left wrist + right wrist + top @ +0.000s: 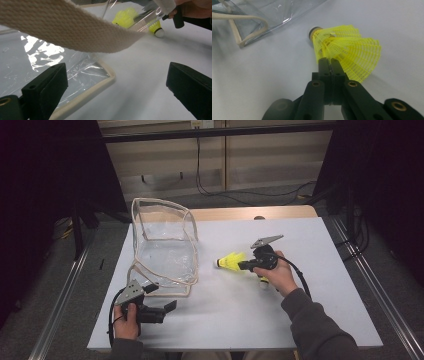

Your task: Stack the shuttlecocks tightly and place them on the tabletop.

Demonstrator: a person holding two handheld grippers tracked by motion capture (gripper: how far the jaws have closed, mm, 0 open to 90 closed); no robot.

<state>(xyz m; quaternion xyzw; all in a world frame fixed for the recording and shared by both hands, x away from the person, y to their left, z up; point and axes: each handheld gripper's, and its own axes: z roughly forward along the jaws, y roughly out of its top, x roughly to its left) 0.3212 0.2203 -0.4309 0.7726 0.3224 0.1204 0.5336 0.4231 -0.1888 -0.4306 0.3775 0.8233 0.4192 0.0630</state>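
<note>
My right gripper (243,265) is shut on the skirt rim of a yellow mesh shuttlecock (231,260), whose cork points left toward the bag. In the right gripper view the jaws (330,62) pinch the shuttlecock (348,48) low over the white surface. A second yellow shuttlecock (156,27) lies by the right hand, partly hidden under it (264,280). A clear plastic bag (162,245) with cream trim stands at the left. My left gripper (168,310) rests open at the front left, just in front of the bag's lower corner (100,82), with nothing between its jaws (117,87).
A cream webbing strap (75,27) of the bag hangs close before the left gripper's camera. The white table top (225,320) sits on a wooden desk (240,213). Metal rails (370,290) run along both sides, and cables (235,195) lie on the floor behind.
</note>
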